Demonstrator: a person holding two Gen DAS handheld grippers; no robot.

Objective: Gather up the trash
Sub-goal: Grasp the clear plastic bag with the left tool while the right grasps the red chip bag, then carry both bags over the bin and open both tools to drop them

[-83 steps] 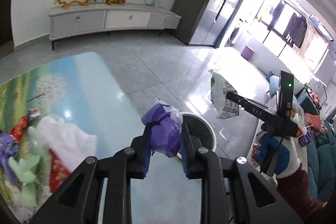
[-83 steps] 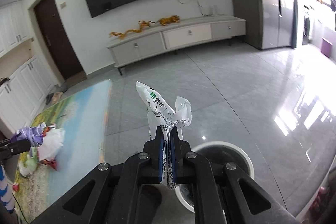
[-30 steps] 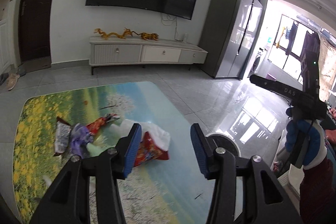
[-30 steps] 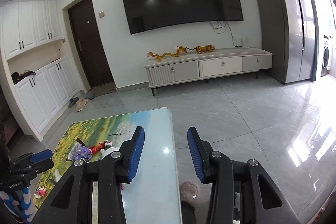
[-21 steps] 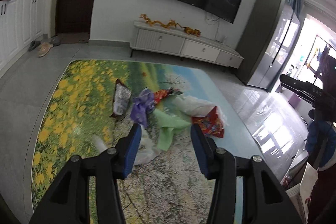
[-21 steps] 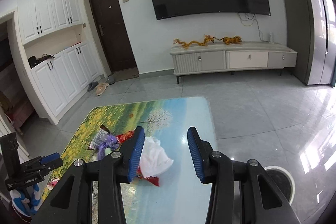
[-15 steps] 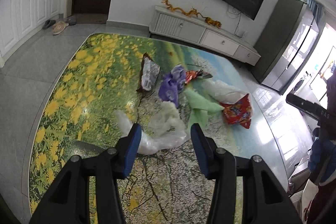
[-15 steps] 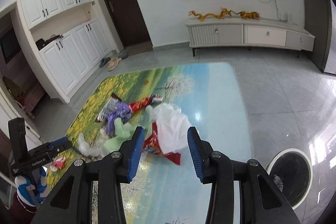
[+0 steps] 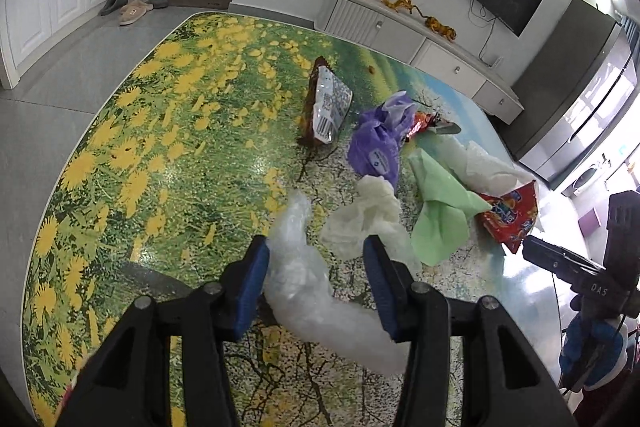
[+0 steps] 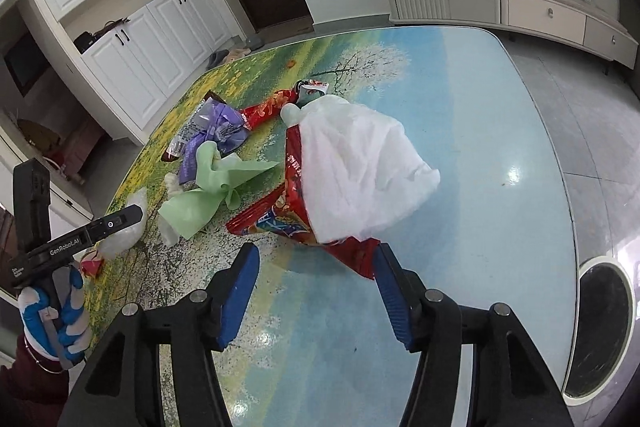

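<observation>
**A:** The left tongs (image 9: 316,283) are spread wide, and from their own camera the clear plastic bag (image 9: 308,279) sits right between the blue pads. The left pad (image 9: 252,287) looks to be touching the crinkled film; the right one stands just clear of it.

**B:** So nothing gripped yet?

**A:** No, I'd say this is the reach for the next piece of rubbish. The next move is to close on that bag, low enough to catch the film, because thin plastic slips out easily. Beyond it on the counter (image 9: 168,155) lie a pale crumpled bag (image 9: 368,215), a green bag (image 9: 440,211), a purple bag (image 9: 378,147), a brown snack packet (image 9: 326,103) and a red wrapper (image 9: 508,215).

**B:** And the other side?

**A:** From the right camera, the right tongs (image 10: 316,281) are just as wide open and hold nothing. They hover at the near edge of a red snack bag (image 10: 292,203), which has a white bag (image 10: 360,163) draped over it. Whether the right pad (image 10: 390,287) brushes the red corner I can't quite tell; the fisheye flattens it.

**B:** Where does it all go?

**A:** The round bin (image 10: 604,323) stands on the floor just off the counter's right edge. I'd judge the right tongs should push forward a little and pinch the red bag, perhaps with the white one.
</observation>
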